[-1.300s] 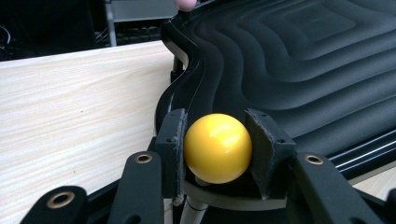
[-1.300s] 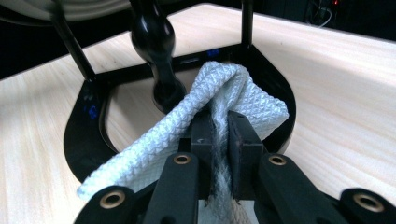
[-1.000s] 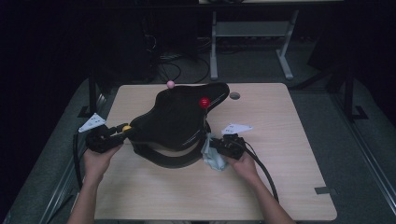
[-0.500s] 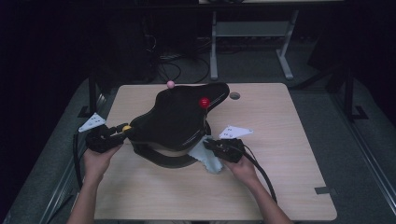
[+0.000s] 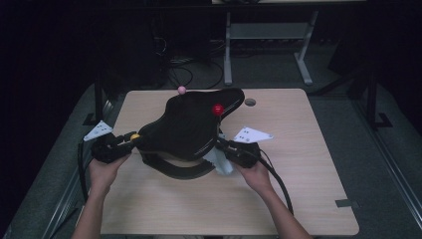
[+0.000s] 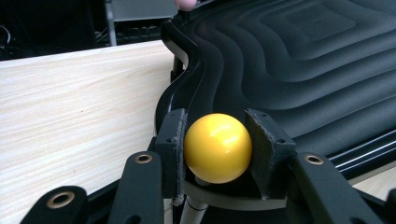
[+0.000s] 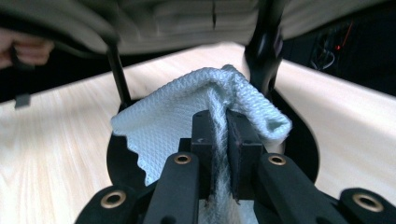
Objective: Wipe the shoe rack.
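Two grips: left gripper (image 6: 217, 149) jaws clamp yellow ball (image 6: 218, 147) at tray (image 5: 191, 127) edge; right gripper (image 7: 219, 135) jaws pinch white cloth (image 7: 187, 116) under tray, above tabletop (image 5: 298, 164).

On my screens the table (image 5: 298, 199) shows a pale wood-grain top, matt and smooth. The black board (image 6: 303, 56) looks like moulded plastic, satin, ribbed in wavy contour steps. The yellow ball (image 6: 218, 147) at its 8 o'clock corner is hard and glossy. The cloth (image 7: 187, 121) I see is white, a waffle weave with a pinked edge. The gripper pads (image 6: 170, 144) look rough, dull grey rubber.
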Available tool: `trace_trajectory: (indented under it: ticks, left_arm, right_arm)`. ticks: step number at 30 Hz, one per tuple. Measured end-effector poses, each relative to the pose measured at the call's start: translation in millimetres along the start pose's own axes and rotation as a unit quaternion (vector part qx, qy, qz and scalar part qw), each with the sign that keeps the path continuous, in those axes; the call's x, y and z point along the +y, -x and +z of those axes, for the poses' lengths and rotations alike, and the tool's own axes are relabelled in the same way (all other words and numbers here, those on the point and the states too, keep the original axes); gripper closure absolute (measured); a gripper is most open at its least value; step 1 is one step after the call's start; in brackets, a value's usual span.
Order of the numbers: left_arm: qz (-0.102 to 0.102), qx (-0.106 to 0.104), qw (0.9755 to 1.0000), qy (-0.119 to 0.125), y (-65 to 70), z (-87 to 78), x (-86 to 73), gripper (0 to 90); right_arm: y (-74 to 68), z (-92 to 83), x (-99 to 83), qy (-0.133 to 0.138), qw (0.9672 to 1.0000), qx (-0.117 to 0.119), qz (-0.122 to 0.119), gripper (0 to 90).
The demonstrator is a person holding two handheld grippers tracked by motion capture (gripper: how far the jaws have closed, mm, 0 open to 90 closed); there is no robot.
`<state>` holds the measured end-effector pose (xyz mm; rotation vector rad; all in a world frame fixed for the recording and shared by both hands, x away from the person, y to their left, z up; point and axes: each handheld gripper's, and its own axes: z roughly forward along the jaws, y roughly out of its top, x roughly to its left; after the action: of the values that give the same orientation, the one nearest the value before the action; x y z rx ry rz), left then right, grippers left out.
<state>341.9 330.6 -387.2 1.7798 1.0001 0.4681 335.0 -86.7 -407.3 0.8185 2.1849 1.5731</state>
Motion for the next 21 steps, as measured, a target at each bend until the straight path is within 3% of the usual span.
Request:
trace_trajectory:
  ticks: [2,9,15,21]
  left_arm:
    - [0.001,0.0,1.0,-0.001,0.0,0.1,0.2,60.0]
    - [0.002,0.0,1.0,-0.005,0.3,0.8,1.5,59.9]
    - [0.001,0.001,1.0,-0.006,0.5,0.8,1.7,59.9]
    - [0.001,-0.001,1.0,-0.005,0.0,1.0,1.7,59.9]
  right_arm:
    - [-0.5,2.0,-2.3,-0.009,0.9999,-0.004,0.002,82.1]
    - [-4.6,-15.8,27.9,0.052,0.9985,-0.014,-0.012,82.1]
    - [-1.9,-10.6,20.6,0.042,0.999,-0.015,-0.007,82.1]
    - [-0.9,-0.6,4.2,0.012,0.9998,-0.015,-0.002,82.1]
